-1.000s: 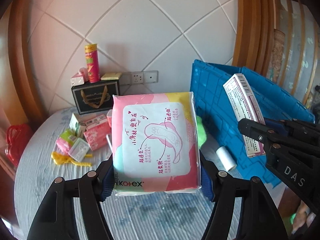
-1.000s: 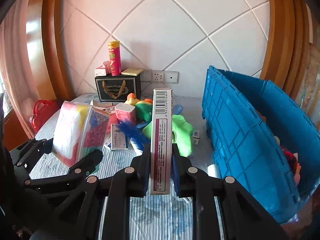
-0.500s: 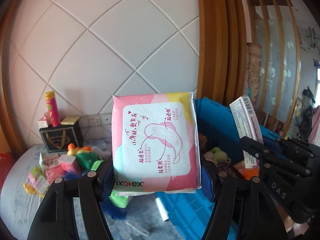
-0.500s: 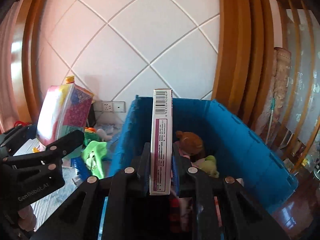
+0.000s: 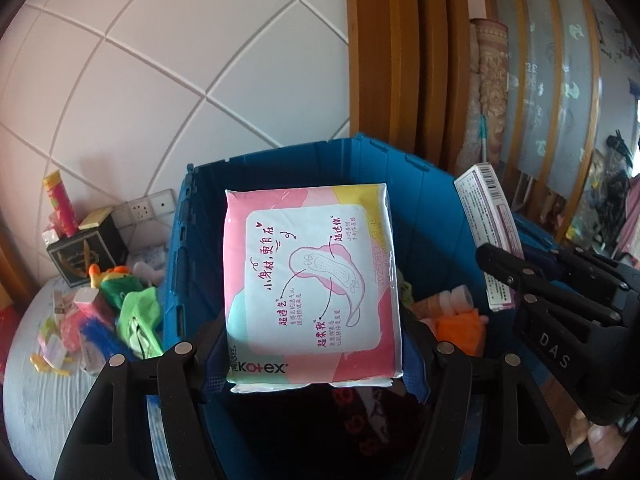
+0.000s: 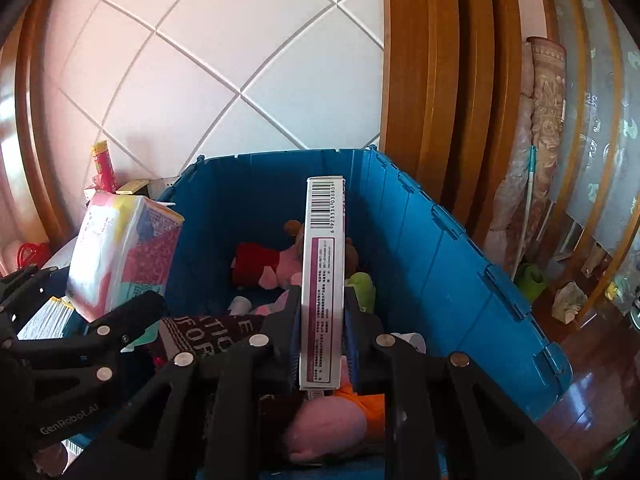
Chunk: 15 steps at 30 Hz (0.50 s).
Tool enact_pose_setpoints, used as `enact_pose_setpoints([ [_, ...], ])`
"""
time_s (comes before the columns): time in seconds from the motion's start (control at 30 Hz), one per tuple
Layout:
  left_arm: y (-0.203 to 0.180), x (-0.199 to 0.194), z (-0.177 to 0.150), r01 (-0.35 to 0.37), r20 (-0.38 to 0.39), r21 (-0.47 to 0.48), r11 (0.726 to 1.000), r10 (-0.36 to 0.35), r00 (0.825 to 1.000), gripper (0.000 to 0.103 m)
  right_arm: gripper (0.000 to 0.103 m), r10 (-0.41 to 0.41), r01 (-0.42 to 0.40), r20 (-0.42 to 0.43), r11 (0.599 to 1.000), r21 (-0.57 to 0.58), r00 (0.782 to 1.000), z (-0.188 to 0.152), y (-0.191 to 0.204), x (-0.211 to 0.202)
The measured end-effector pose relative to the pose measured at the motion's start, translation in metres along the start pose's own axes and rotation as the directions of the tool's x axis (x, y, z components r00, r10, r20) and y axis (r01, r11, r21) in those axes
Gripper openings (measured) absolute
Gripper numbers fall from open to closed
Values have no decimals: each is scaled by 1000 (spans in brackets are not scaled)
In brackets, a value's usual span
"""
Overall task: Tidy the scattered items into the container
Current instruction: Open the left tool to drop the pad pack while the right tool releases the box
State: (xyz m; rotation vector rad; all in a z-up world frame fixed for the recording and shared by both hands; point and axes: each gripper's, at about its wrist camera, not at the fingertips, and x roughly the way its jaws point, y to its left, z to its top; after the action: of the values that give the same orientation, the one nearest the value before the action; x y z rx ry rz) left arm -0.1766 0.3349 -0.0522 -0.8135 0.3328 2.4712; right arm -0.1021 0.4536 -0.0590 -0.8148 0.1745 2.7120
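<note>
- Pad packet (image 5: pixel 312 284): pink, white and yellow, pinched at its lower sides by the left gripper (image 5: pixel 314 354) and held upright above the open blue crate (image 6: pixel 452 256).
- Slim box (image 6: pixel 322 284): white and maroon with a barcode on top, clamped edge-on by the right gripper (image 6: pixel 322 340) and held over the crate's inside.
- Crate contents: soft toys are seen at the bottom, among them a pink plush (image 6: pixel 326 426) and a brown one (image 6: pixel 296 232).
- Table (image 5: pixel 40 400): a green plush (image 5: pixel 138 320), small boxes and a black gift bag (image 5: pixel 86 250) are left beside the crate.
</note>
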Motion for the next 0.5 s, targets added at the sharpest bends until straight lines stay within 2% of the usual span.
enact_pose_setpoints([
  [0.23, -9, 14, -7, -24, -65, 3, 1000, 24, 998, 70, 19, 29, -29, -38, 1000, -9, 999, -7, -6, 14],
  [0.43, -12, 18, -13, -34, -84, 3, 999, 34, 996, 72, 19, 27, -27, -59, 1000, -3, 998, -12, -13, 19],
  [0.5, -12, 17, -13, -40, -82, 5, 999, 40, 996, 75, 19, 27, -27, -60, 1000, -1, 998, -12, -14, 20],
])
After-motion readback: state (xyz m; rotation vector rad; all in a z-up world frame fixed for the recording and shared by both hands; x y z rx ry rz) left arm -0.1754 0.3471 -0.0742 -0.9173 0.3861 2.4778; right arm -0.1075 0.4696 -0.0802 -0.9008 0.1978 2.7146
